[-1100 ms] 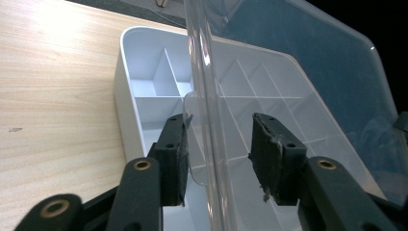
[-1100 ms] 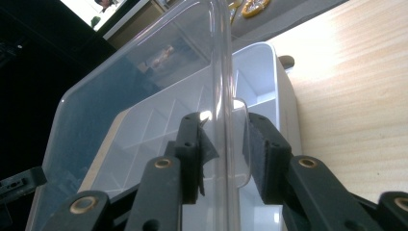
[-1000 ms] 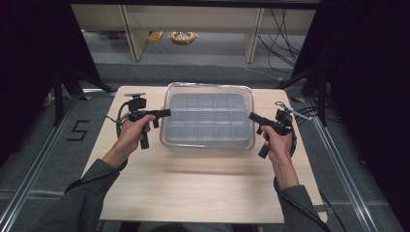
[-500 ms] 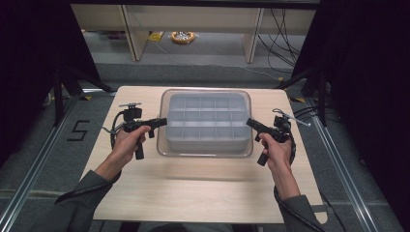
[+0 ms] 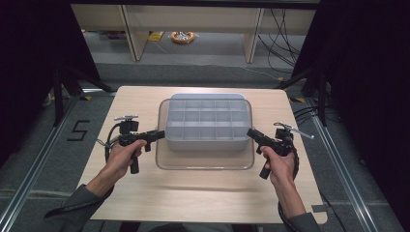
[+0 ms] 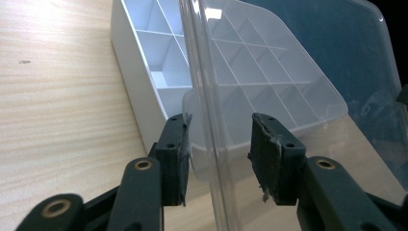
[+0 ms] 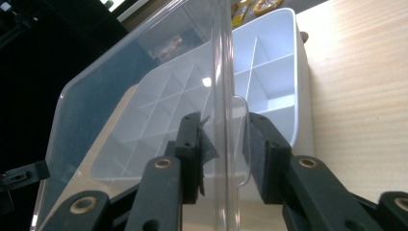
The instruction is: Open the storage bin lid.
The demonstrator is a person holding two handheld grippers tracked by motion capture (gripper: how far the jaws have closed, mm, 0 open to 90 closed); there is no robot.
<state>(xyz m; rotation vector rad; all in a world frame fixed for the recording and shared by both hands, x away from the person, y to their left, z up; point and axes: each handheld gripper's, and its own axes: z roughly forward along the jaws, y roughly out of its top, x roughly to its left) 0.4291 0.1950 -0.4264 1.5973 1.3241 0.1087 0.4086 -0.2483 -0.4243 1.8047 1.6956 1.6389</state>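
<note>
Clear lid (image 5: 205, 159), lifted off the white divided tray (image 5: 208, 121) and held just nearer the person than it, pinched at either end by left tongs (image 5: 160, 134) and right tongs (image 5: 251, 133); setting it down on the counter (image 5: 193, 193) remains.

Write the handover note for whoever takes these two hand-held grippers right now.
Left hand-held gripper: shut on the left edge tab of the clear lid.
Right hand-held gripper: shut on the lid's right edge tab.
Things: the white divided tray sits on the wooden table, its compartments empty as far as visible. The lid is off the tray and shifted toward the person, so its near edge juts out past the tray's near wall.
Done: lid gripped on both sides and off the tray.
Left: probably set the lid flat on the bare table in front of the tray, then open both jaws. Keep both sides level.
</note>
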